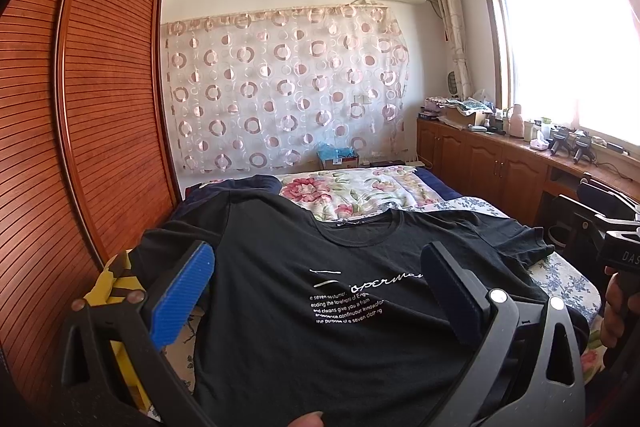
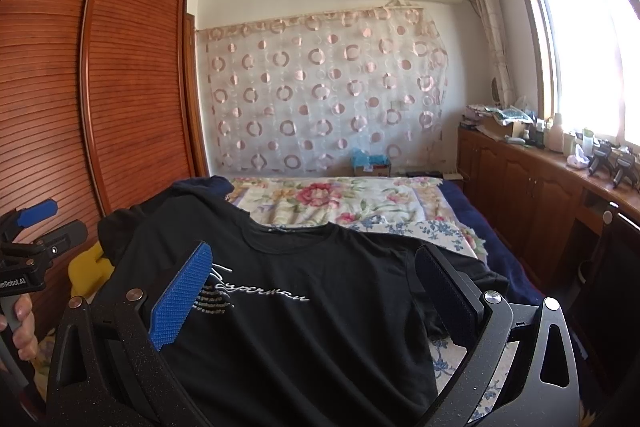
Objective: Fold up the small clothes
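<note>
- A black T-shirt (image 1: 320,307) is spread out flat on a bed (image 1: 560,279), with its front side up.
- White writing (image 1: 352,295) is printed across the chest of the shirt.
- The neck hole of the shirt is pointed toward the far end of the bed, where a flowery blanket (image 1: 360,195) is laid.
- The left gripper (image 1: 316,291) is held just above the shirt, with its two fingers wide apart and nothing between them.
- A blue pad (image 1: 182,295) is seen on one finger of the left gripper, over the left edge of the shirt.
- The right gripper (image 2: 316,291) is held over the right half of the shirt, and its fingers are wide apart too, with nothing pinched.
- It cannot be told if the fingers are touching the cloth.
- A hand (image 2: 22,327) is seen at the left edge of the right view, wrapped around the handle of the left gripper.
- Something yellow (image 2: 86,269) is seen beside the left sleeve of the shirt.
- A tall brown wardrobe (image 1: 80,87) is stood to the left of the bed.
- A curtain with pink rings (image 1: 288,91) is hung on the far wall.
- A bright window (image 1: 572,39) is seen on the right, above a long wooden cabinet (image 1: 500,163) covered with small things.
</note>
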Demonstrator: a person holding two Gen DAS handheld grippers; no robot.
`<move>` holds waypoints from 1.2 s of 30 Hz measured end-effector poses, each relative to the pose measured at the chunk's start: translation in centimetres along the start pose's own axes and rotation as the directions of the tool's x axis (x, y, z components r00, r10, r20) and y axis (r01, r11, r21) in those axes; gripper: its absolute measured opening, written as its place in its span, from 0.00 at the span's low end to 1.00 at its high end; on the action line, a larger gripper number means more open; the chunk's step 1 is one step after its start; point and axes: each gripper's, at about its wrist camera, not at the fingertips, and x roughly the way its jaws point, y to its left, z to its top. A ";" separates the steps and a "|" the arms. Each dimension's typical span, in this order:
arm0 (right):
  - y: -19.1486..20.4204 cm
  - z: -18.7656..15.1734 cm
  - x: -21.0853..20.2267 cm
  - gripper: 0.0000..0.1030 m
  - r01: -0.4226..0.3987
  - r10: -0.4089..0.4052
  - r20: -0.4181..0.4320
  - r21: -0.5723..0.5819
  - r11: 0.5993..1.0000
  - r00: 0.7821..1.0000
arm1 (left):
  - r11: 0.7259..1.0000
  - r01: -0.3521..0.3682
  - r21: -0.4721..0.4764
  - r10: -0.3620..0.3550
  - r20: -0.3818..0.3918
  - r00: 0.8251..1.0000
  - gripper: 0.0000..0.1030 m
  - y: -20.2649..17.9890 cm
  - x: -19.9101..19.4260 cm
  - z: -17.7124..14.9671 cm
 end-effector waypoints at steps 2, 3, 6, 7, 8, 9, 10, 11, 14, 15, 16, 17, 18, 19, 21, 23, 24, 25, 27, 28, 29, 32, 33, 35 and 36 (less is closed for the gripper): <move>0.0 0.0 0.0 1.00 0.001 -0.001 0.001 -0.001 1.000 1.000 | 1.000 0.000 0.000 0.000 0.001 1.000 1.00 0.0 0.0 0.0; 0.0 0.0 0.0 1.00 0.001 -0.001 0.001 -0.001 1.000 1.000 | 1.000 -0.001 0.000 0.001 0.001 1.000 1.00 0.0 0.0 0.0; 0.0 0.1 0.0 1.00 0.001 -0.001 0.001 -0.001 1.000 1.000 | 1.000 0.000 0.000 0.000 0.001 1.000 1.00 -0.1 0.0 0.0; 0.0 0.0 0.0 1.00 0.000 0.000 0.001 0.000 1.000 1.000 | 1.000 0.000 0.000 0.000 0.001 1.000 1.00 -0.1 0.0 0.0; 0.0 0.0 0.0 1.00 0.000 0.000 0.001 0.000 1.000 1.000 | 1.000 0.000 0.001 0.000 0.001 1.000 1.00 -0.1 0.0 0.0; 0.0 0.0 0.0 1.00 0.000 0.000 0.003 0.000 1.000 1.000 | 1.000 -0.001 0.001 0.001 0.001 1.000 1.00 -0.1 0.0 0.0; 0.0 0.0 0.0 1.00 0.001 -0.001 0.002 0.000 1.000 1.000 | 1.000 -0.001 0.001 0.001 0.001 1.000 1.00 -0.1 0.0 0.0; 0.0 0.0 0.0 1.00 0.000 0.000 0.002 0.000 1.000 1.000 | 1.000 0.000 0.001 0.000 0.001 1.000 1.00 -0.1 0.0 0.0; 0.0 0.0 0.0 1.00 0.000 0.000 0.003 0.000 1.000 1.000 | 1.000 -0.001 0.001 0.001 0.001 1.000 1.00 -0.1 0.0 -0.1; 0.0 0.0 -0.1 1.00 -0.001 0.001 0.002 0.000 1.000 1.000 | 1.000 -0.002 0.001 0.002 0.001 1.000 1.00 -0.1 0.0 -0.1; 0.0 -0.1 0.0 1.00 0.000 0.000 0.003 0.000 1.000 1.000 | 1.000 -0.001 0.001 0.001 0.001 1.000 1.00 -0.1 0.0 -0.1; 0.0 0.0 -0.1 1.00 0.000 0.000 0.002 -0.001 1.000 1.000 | 1.000 0.000 0.001 0.000 0.001 1.000 1.00 -0.1 0.0 -0.1; 0.0 -0.1 0.0 1.00 0.000 0.000 0.003 0.000 1.000 1.000 | 1.000 0.000 0.001 0.000 0.001 1.000 1.00 -0.2 0.0 -0.1; 0.0 -0.1 0.0 1.00 -0.001 0.001 0.003 0.000 1.000 1.000 | 1.000 0.000 0.001 0.000 0.000 1.000 1.00 -0.2 0.0 -0.1; 0.0 -0.1 0.0 1.00 0.000 0.000 0.004 0.000 1.000 1.000 | 1.000 0.000 0.001 0.000 0.001 1.000 1.00 -0.2 0.0 -0.1; 0.0 -0.1 0.0 1.00 0.000 0.000 0.004 0.000 1.000 1.000 | 1.000 0.000 0.000 0.000 0.002 1.000 1.00 -0.2 0.0 -0.1; 0.0 -0.2 0.0 1.00 0.000 0.000 0.004 0.000 1.000 1.000 | 1.000 -0.001 -0.001 0.001 0.001 1.000 1.00 -0.3 0.0 -0.1; 0.0 -0.2 0.0 1.00 -0.001 0.001 0.004 0.001 1.000 1.000 | 1.000 -0.002 -0.003 0.002 0.000 1.000 1.00 -0.3 0.0 -0.1; 0.0 -0.2 0.0 1.00 -0.002 0.002 0.002 0.000 1.000 1.000 | 1.000 -0.001 -0.004 0.001 -0.005 1.000 1.00 -0.3 -0.1 0.0; 0.1 0.1 -0.1 1.00 -0.004 0.004 -0.001 -0.001 1.000 1.000 | 1.000 -0.002 -0.005 0.002 -0.009 1.000 1.00 -0.3 0.0 0.0; 0.2 0.3 -0.2 1.00 -0.006 0.006 -0.005 -0.002 1.000 1.000 | 1.000 -0.003 -0.005 0.003 -0.012 1.000 1.00 -0.2 0.0 -0.1; 0.7 0.7 -0.2 1.00 -0.008 0.008 -0.013 -0.007 1.000 1.000 | 1.000 -0.007 -0.016 0.006 -0.021 1.000 1.00 0.2 0.4 -0.3; 0.8 0.7 -0.1 1.00 -0.010 0.010 -0.016 -0.006 1.000 1.000 | 1.000 -0.007 -0.021 0.006 -0.026 1.000 1.00 0.4 0.6 -0.5; 0.8 0.8 0.4 1.00 -0.014 0.014 -0.024 -0.007 1.000 1.000 | 1.000 -0.014 -0.028 0.013 -0.039 0.999 1.00 0.9 1.0 -0.8; 0.9 0.7 0.5 1.00 -0.016 0.016 -0.028 -0.010 1.000 0.999 | 0.999 -0.018 -0.030 0.017 -0.047 0.999 1.00 1.3 1.4 -1.1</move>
